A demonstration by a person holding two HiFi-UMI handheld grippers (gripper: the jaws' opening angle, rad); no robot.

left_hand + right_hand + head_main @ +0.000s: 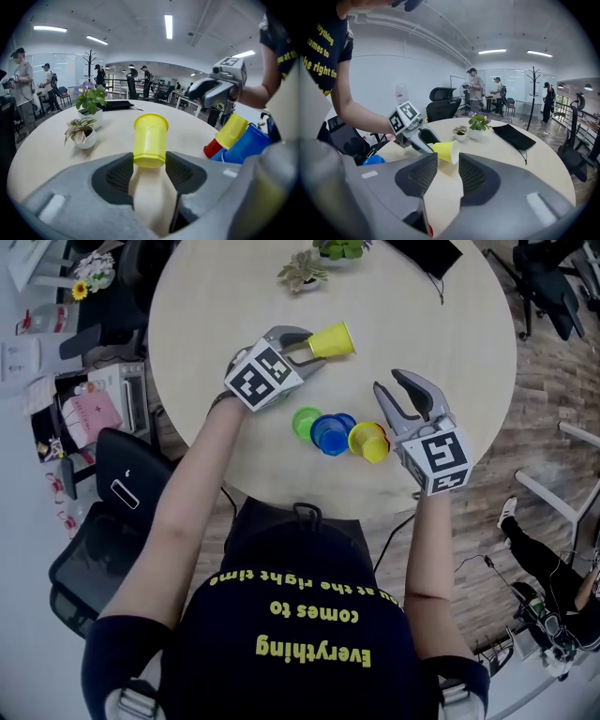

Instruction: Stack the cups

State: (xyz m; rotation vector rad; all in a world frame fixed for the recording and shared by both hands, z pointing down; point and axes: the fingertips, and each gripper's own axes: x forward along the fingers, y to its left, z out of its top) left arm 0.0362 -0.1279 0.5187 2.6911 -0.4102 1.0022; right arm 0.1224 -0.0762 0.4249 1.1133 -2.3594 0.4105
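The yellow cup [331,339], pinched at its base by the left gripper [309,346] and held level beyond the pile [329,432], looks mid-carry and next needs nesting with a pile cup, while the right gripper [392,385] waits beside the pile, spread and empty; only the left gripper view plainly shows the pile's red cup [212,149].

Head view: potted plant [342,247] at 12 o'clock, cut by top edge. Held yellow cup [332,339], base buried in left tongs [310,346].
Left gripper view: red cup [212,148] mostly covered by second yellow cup [232,131].
Right gripper view: blue cup [373,160] at 9 o'clock, half behind body of right tongs [447,161].
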